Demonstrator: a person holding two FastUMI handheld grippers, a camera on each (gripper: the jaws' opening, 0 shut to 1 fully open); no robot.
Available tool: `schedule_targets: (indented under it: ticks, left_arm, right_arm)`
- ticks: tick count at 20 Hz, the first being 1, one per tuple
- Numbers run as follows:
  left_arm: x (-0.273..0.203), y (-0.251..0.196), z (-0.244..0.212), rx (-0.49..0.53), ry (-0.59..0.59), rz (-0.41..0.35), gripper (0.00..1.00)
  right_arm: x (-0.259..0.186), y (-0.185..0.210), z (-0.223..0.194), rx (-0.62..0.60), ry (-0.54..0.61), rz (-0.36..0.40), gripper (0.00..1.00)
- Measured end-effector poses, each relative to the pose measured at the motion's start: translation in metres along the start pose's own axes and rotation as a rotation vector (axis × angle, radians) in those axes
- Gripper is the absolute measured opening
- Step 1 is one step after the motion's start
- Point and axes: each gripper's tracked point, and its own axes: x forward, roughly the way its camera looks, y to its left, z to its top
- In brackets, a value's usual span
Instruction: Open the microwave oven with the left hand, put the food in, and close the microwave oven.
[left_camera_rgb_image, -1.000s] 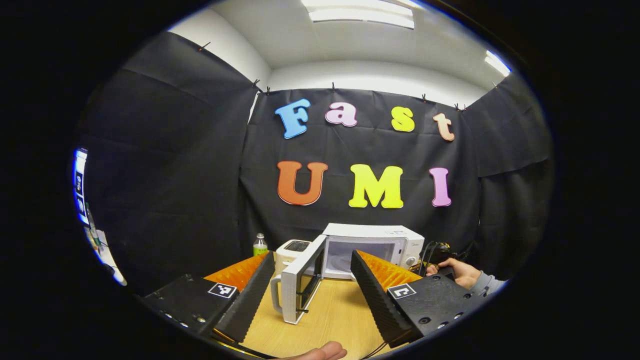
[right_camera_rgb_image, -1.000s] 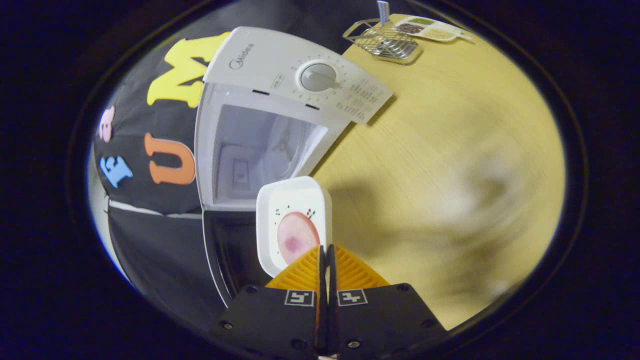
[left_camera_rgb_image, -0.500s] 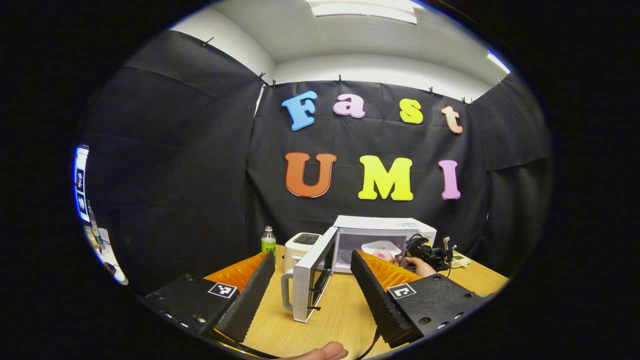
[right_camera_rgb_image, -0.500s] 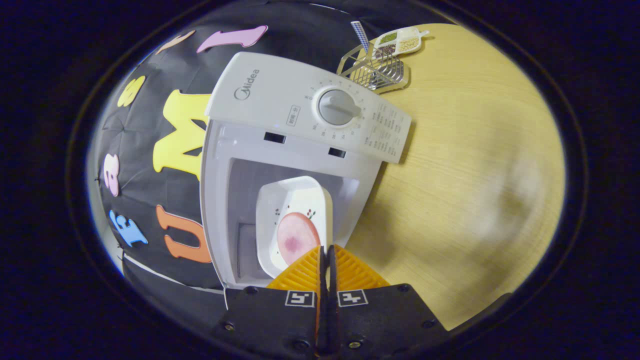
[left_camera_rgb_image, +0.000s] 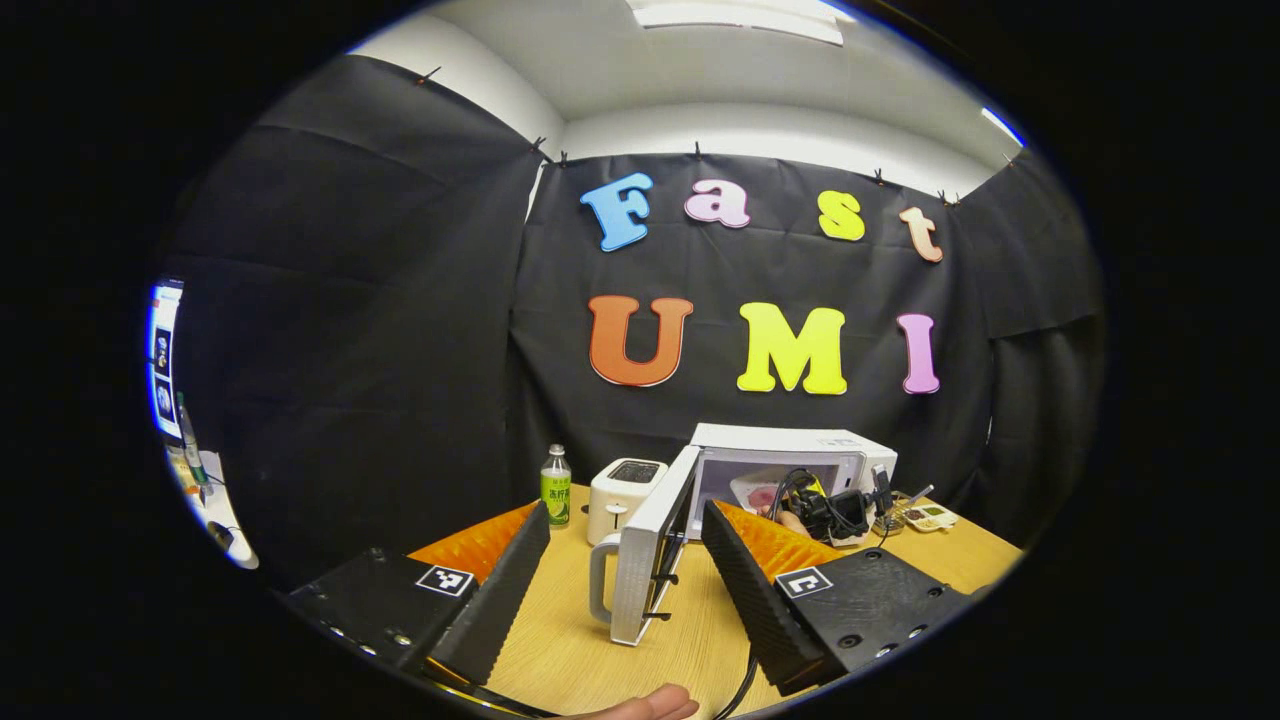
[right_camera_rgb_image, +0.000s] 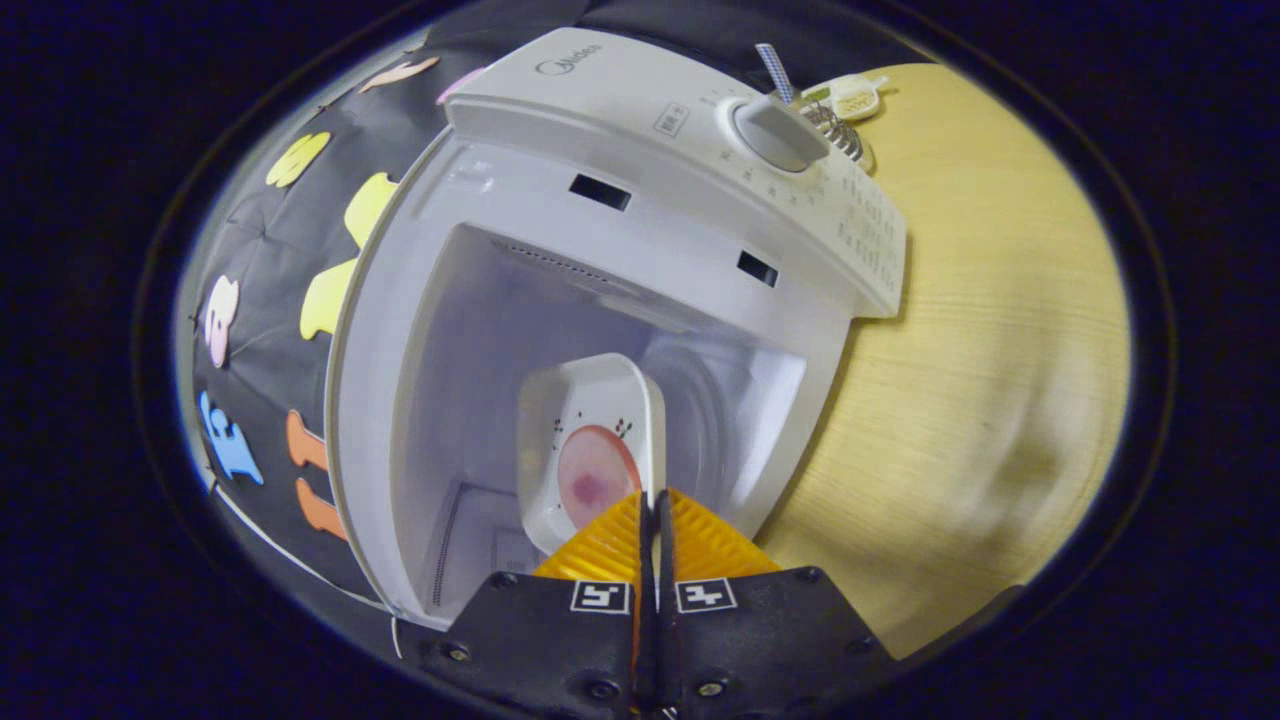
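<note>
The white microwave (left_camera_rgb_image: 800, 448) stands at the back of the wooden table with its door (left_camera_rgb_image: 648, 560) swung wide open toward me. My left gripper (left_camera_rgb_image: 626, 512) hangs open in front of the door, holding nothing. In the right gripper view, my right gripper (right_camera_rgb_image: 653, 502) is shut on the rim of a white square plate (right_camera_rgb_image: 585, 410) carrying a pink slice of food (right_camera_rgb_image: 595, 482). The plate is tilted on edge and reaches into the microwave's cavity (right_camera_rgb_image: 520, 330). In the left gripper view, the right gripper (left_camera_rgb_image: 832, 510) and the plate (left_camera_rgb_image: 752, 490) sit at the oven's opening.
A white toaster (left_camera_rgb_image: 625, 485) and a green-labelled bottle (left_camera_rgb_image: 556, 484) stand left of the open door. A wire rack and a small divided dish (left_camera_rgb_image: 925, 516) lie right of the oven. The control dial (right_camera_rgb_image: 775, 132) is on the oven's panel. A thumb (left_camera_rgb_image: 650, 705) shows below.
My right gripper has carried the plate forward from in front of the oven into its cavity. The left gripper stayed open and turned a little to the left.
</note>
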Motion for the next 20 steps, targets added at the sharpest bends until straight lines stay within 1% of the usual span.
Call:
schedule_targets:
  ticks: [4, 6, 8, 9, 10, 13, 14, 15, 16, 18, 19, 20]
  left_arm:
    - [0.006, 0.0, -0.01, 0.006, 0.021, -0.002, 0.94]
    - [0.009, -0.005, -0.013, 0.01, 0.024, -0.011, 0.94]
    - [0.012, -0.011, -0.017, 0.015, 0.033, -0.027, 0.94]
    - [0.012, -0.012, -0.018, 0.021, 0.039, -0.029, 0.94]
    - [0.012, -0.011, -0.019, 0.029, 0.042, -0.026, 0.94]
    - [0.01, -0.008, -0.019, 0.045, 0.038, -0.014, 0.94]
    - [0.009, -0.006, -0.018, 0.042, 0.037, -0.006, 0.94]
    - [0.007, -0.006, -0.018, 0.035, 0.04, -0.008, 0.94]
    - [0.005, -0.007, -0.018, 0.022, 0.045, -0.016, 0.93]
    - [-0.001, -0.004, -0.012, -0.005, 0.041, -0.018, 0.94]
    - [-0.003, 0.0, -0.009, -0.011, 0.032, -0.015, 0.94]
    - [-0.004, 0.004, -0.008, -0.015, 0.027, -0.009, 0.94]
  right_arm:
    - [0.014, -0.005, 0.0, -0.057, -0.057, -0.009, 0.04]
    - [0.018, -0.005, -0.003, -0.137, -0.08, -0.007, 0.07]
    - [0.022, -0.005, 0.001, -0.195, -0.13, -0.002, 0.11]
    - [0.02, -0.012, 0.004, -0.222, -0.146, -0.026, 0.13]
    - [0.021, -0.012, 0.003, -0.248, -0.156, -0.029, 0.13]
    - [0.024, -0.011, -0.005, -0.32, -0.134, 0.001, 0.21]
    - [0.022, -0.012, -0.008, -0.335, -0.119, -0.005, 0.22]
    - [0.018, -0.012, -0.011, -0.344, -0.1, 0.002, 0.14]
    - [0.012, -0.013, -0.013, -0.351, -0.08, -0.004, 0.26]
    - [0.0, -0.015, -0.017, -0.375, -0.033, 0.008, 0.31]
    - [-0.008, -0.014, -0.02, -0.386, -0.012, 0.021, 0.4]
    - [-0.016, -0.014, -0.02, -0.403, 0.005, 0.037, 0.42]
